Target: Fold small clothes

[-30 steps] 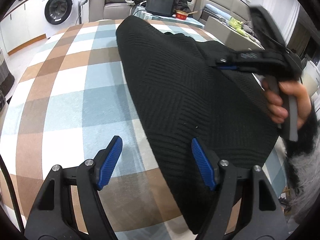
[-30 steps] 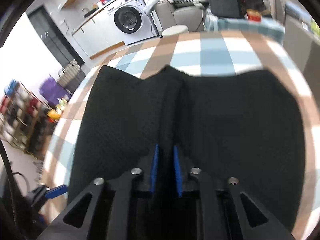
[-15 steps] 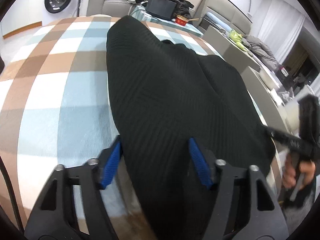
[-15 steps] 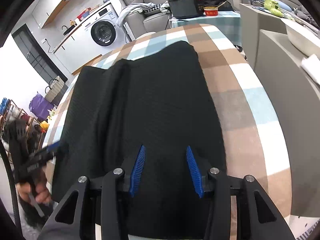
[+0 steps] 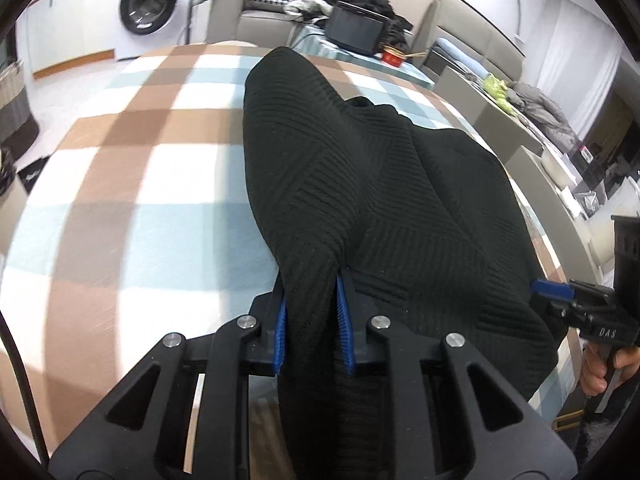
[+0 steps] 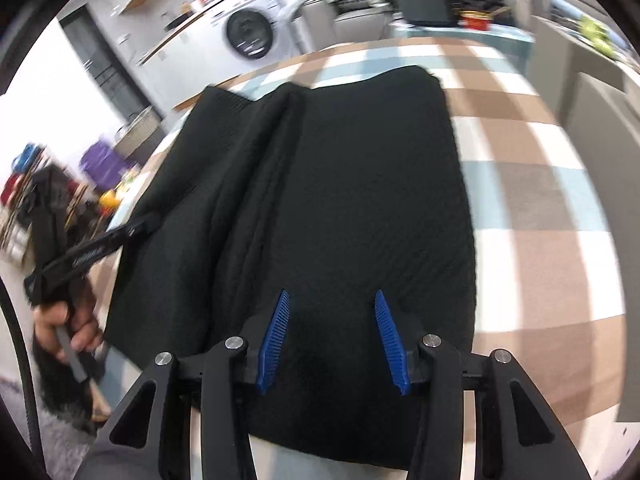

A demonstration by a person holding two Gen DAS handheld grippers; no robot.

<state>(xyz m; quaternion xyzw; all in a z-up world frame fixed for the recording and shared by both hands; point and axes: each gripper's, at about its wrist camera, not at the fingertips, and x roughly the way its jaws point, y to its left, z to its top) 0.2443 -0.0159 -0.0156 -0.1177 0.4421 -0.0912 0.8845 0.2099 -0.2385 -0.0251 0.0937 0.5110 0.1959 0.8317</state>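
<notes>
A black ribbed knit garment (image 5: 380, 200) lies spread on the checked tablecloth (image 5: 140, 180). My left gripper (image 5: 310, 296) is at its near left edge. The jaws are closing, and a raised fold of the knit is pinched between the blue pads (image 5: 280, 328). In the right wrist view the garment (image 6: 340, 180) shows a lengthwise ridge left of its middle. My right gripper (image 6: 331, 296) hovers over the near hem, jaws apart, with the pads (image 6: 390, 344) clear of the fabric. Each gripper appears in the other's view: the right (image 5: 560, 292), and the left (image 6: 140, 224) at the garment's left edge.
Checked cloth (image 6: 540, 200) lies bare to the right of the garment. A washing machine (image 5: 150, 4) and sofa stand beyond the table. A side table with a black box and a red bowl (image 5: 394, 56) stands behind. Grey cabinets (image 5: 500, 120) flank the right edge.
My left gripper slid onto the garment's left edge and closed around a fold. My right gripper let go of the middle ridge, opened, and moved right toward the near hem.
</notes>
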